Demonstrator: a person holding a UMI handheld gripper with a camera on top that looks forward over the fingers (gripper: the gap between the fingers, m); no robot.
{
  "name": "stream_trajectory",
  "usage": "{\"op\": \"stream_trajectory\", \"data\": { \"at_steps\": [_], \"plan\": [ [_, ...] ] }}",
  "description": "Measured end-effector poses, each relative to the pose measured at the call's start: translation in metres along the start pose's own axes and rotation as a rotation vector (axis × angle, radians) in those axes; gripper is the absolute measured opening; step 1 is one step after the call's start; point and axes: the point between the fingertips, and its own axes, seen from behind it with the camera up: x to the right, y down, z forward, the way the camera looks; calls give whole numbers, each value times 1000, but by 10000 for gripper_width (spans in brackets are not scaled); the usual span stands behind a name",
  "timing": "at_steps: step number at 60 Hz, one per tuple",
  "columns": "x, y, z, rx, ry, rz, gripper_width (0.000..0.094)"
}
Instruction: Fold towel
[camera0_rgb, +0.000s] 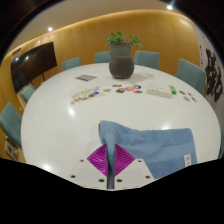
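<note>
A light blue towel (150, 145) lies on the round white table (60, 115), just ahead of and to the right of my fingers. My gripper (109, 160) is shut on the towel's near left part: the two magenta pads (98, 158) press together with a thin fold of blue cloth pinched between them. The cloth rises from the pads to a raised corner above them, and the rest of the towel spreads out to the right on the table.
A potted plant (121, 58) in a dark pot stands at the table's far middle. Small items, papers and a dark tablet (86, 77) lie scattered beyond the towel. Teal chairs (190, 72) ring the table. A dark screen (33, 63) hangs on the left wall.
</note>
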Motion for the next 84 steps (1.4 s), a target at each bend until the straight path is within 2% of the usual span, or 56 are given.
{"op": "stream_trajectory", "data": {
  "at_steps": [5,9,16,22,24,27,31,38,46,69,84],
  "plan": [
    [-31,-36,-30,48,-129,89,68],
    [-31,-65,-54,92,-195,151,68],
    [16,-79,-63,117,-159,208,68],
    [82,-45,-42,50,-45,231,86],
    [100,-30,-33,13,-15,241,154],
    [129,-8,-25,-29,6,250,332],
    [158,0,-28,-58,79,237,663],
    [179,-15,-57,3,126,142,854],
    [163,-30,-109,36,153,34,856],
    [60,3,-265,100,202,10,853],
    [33,16,-325,156,247,-6,867]
  ]
}}
